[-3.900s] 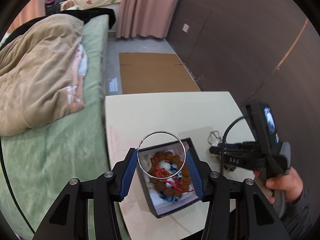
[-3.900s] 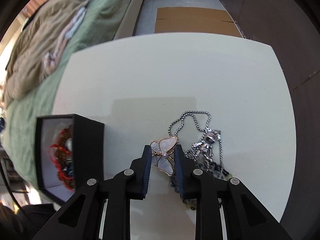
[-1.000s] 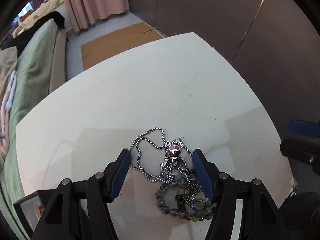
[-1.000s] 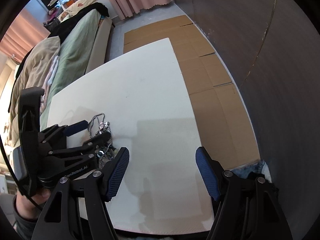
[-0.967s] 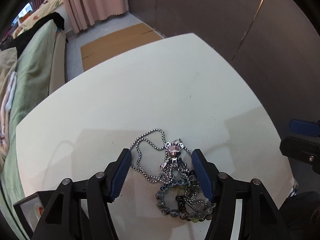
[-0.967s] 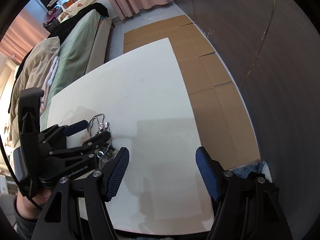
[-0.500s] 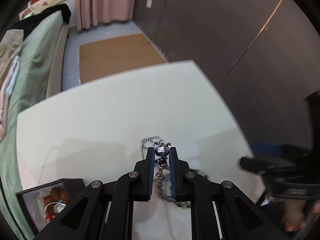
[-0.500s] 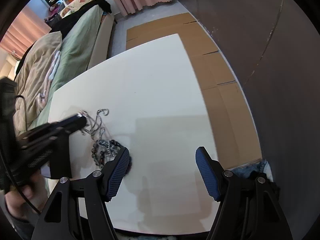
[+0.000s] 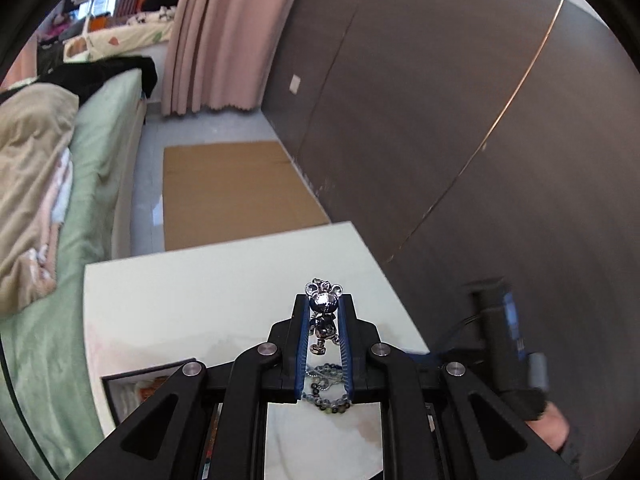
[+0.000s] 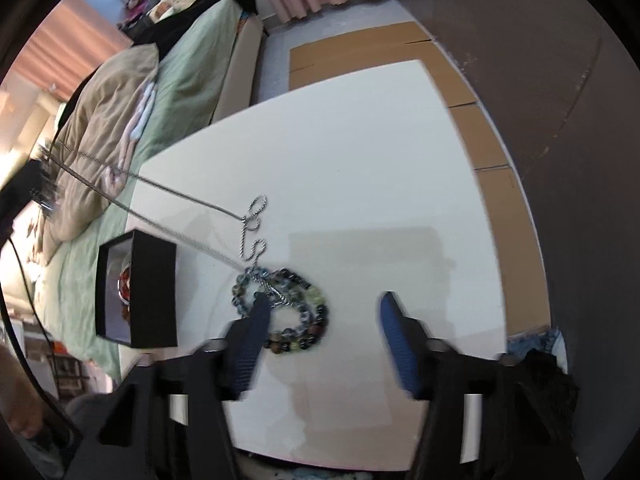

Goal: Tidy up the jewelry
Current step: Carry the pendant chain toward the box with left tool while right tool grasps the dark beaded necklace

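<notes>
My left gripper [image 9: 324,308] is shut on a silver bear pendant [image 9: 323,304] and holds it above the white table [image 9: 208,292]. Its silver chain [image 10: 168,196] stretches taut from the upper left down to the table in the right wrist view. The chain's end lies tangled with a dark beaded bracelet [image 10: 296,312], which also shows below my left fingers [image 9: 328,404]. My right gripper [image 10: 320,320] is open and empty just over the bracelet. A black jewelry box [image 10: 136,292] with red beads inside stands at the table's left edge; it also shows in the left wrist view [image 9: 140,384].
A green bed [image 10: 192,64] with a beige duvet runs along the table's left side. Brown cardboard [image 9: 232,192] lies on the floor beyond the table. A dark wall [image 9: 440,120] stands to the right.
My left gripper shut on the bear pendant and lifted it, pulling the chain taut off the table. My right gripper moved left toward the bracelet.
</notes>
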